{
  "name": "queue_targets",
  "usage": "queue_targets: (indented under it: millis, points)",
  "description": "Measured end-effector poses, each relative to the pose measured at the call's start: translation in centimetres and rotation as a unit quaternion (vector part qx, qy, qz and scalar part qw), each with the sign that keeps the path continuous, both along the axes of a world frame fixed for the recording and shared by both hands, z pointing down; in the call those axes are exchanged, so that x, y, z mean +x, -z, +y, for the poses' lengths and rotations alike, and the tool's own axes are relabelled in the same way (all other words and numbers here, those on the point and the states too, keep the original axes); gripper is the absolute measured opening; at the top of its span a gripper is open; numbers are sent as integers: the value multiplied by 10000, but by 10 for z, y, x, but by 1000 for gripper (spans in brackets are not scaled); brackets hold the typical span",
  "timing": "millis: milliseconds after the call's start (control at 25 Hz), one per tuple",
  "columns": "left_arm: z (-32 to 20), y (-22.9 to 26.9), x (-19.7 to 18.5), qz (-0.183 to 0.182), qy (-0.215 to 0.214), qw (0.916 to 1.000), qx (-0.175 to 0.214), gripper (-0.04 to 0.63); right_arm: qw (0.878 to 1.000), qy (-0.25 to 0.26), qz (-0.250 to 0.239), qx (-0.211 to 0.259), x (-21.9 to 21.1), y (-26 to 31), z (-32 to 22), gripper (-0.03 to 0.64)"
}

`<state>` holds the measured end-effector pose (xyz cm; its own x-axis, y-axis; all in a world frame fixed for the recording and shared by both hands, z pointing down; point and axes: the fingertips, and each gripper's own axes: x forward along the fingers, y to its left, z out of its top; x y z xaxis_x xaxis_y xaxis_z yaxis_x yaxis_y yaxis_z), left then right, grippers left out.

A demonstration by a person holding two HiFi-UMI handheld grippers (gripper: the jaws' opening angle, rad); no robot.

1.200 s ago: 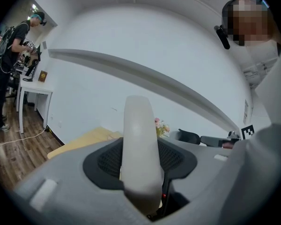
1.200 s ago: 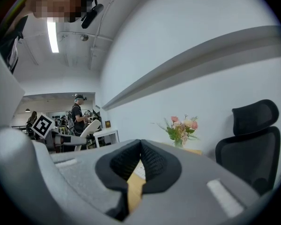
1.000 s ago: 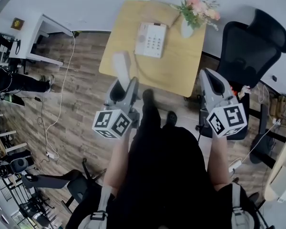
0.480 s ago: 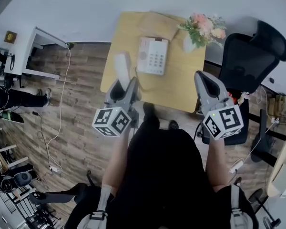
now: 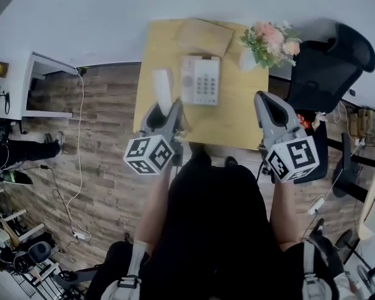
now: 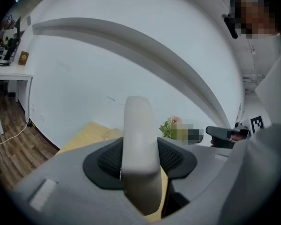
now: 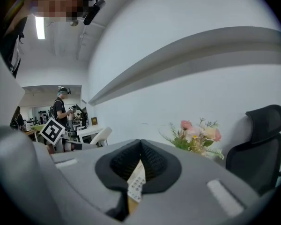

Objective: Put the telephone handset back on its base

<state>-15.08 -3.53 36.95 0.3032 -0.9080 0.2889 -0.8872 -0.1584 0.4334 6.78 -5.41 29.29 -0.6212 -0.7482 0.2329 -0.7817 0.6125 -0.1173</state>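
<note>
My left gripper [image 5: 169,109] is shut on the pale telephone handset [image 5: 162,87], which sticks out ahead of the jaws over the left part of the wooden table [image 5: 237,114]. In the left gripper view the handset [image 6: 136,121] stands upright between the black pads of the left gripper [image 6: 140,158]. The white base [image 5: 200,80] with its keypad lies on the table just right of the handset. My right gripper [image 5: 267,102] is shut and holds nothing, over the table's front right edge. Past the meeting tips of the right gripper [image 7: 140,146], part of the base's keypad [image 7: 136,184] shows.
A vase of pink flowers [image 5: 269,39] stands at the table's back right and a brown pad [image 5: 205,36] lies behind the base. A black office chair [image 5: 328,61] is right of the table. A white desk [image 5: 37,86] and a floor cable [image 5: 75,149] are at the left.
Both grippers have moved forward to the table. The handset, earlier short of the table's front left corner, is now over the tabletop beside the base.
</note>
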Motion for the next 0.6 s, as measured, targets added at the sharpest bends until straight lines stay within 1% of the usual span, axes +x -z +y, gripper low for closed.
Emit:
queue_targets:
  millis: [240, 440, 600]
  points:
    - [-17, -22, -15, 10, -322, 9989, -326, 219, 9997, -236, 36, -85, -27, -6, -9, 2]
    - [-27, -41, -25, -3, -523, 9974, -488, 219, 9989, -431, 43, -188, -47, -14, -8, 3]
    - [-33, -57, -28, 3, -633, 9961, -618, 219, 9984, -458, 119, -317, -61, -24, -2, 3]
